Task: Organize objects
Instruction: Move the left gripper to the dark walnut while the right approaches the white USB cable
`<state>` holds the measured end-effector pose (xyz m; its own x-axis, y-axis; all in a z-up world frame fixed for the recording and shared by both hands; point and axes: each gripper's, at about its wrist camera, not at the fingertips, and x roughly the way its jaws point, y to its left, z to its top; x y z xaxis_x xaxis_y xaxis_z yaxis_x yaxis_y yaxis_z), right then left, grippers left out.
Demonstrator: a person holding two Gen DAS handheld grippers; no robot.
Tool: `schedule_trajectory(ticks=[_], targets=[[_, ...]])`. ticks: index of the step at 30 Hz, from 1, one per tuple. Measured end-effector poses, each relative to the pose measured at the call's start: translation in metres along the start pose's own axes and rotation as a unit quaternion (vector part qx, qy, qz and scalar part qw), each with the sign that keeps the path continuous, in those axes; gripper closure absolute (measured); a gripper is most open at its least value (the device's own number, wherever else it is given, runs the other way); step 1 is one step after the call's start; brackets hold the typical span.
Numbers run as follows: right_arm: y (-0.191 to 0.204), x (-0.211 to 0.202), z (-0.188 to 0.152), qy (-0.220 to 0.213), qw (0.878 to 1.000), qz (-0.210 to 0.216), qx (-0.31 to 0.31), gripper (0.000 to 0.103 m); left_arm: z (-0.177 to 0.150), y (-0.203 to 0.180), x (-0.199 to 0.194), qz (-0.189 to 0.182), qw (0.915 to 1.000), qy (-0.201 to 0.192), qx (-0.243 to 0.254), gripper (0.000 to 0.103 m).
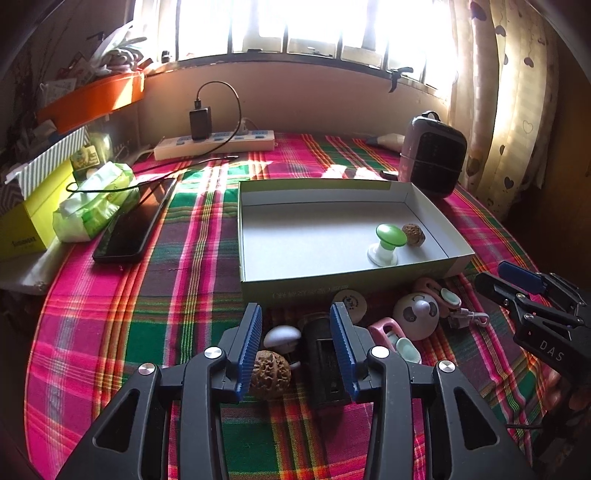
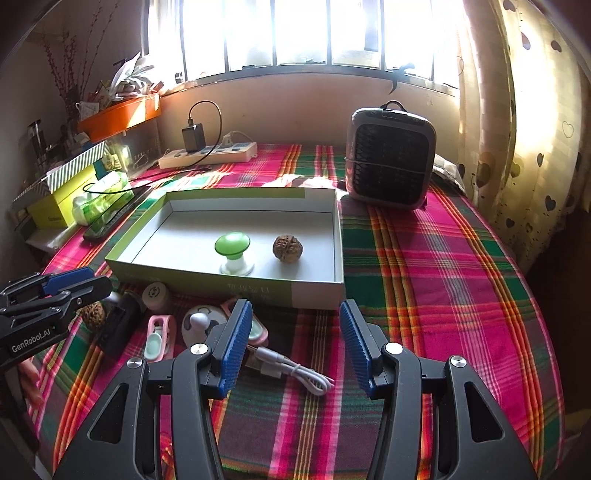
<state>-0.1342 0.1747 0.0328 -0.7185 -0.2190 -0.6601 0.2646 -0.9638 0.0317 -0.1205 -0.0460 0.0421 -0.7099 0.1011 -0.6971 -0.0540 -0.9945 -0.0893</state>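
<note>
Box [image 2: 317, 291] is holding two items, one green knob [image 2: 232, 245] and one walnut [image 2: 287, 249]; a second walnut [image 1: 269, 373] is lying between the open left gripper [image 1: 295, 350]; right gripper [image 2: 295, 350] is gaping, empty.

Sunlit barred window [image 2: 314, 33], heart-print curtain [image 2: 524, 110], plaid-clothed table [image 2: 443, 266] beneath.

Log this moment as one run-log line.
tray: green knob, walnut inside | left gripper: open over second walnut | right gripper: open, empty
</note>
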Motion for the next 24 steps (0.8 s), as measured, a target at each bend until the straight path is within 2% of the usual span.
schedule_trajectory(ticks=[10,19,24], targets=[[-0.01,-0.004,-0.016,0.012,1.0,-0.001,0.014,0.052,-0.017,0.004,-0.003,-0.046,0.9986,0.024,-0.002,0.065],[-0.014,-0.006,-0.023,0.015,1.0,0.002,0.021,0.052,-0.022,0.012,-0.013,-0.038,0.9991,0.014,-0.01,0.065],[-0.017,-0.004,-0.025,0.021,0.999,0.002,0.024,0.052,-0.023,0.02,-0.005,-0.024,0.9991,0.026,-0.023,0.065]])
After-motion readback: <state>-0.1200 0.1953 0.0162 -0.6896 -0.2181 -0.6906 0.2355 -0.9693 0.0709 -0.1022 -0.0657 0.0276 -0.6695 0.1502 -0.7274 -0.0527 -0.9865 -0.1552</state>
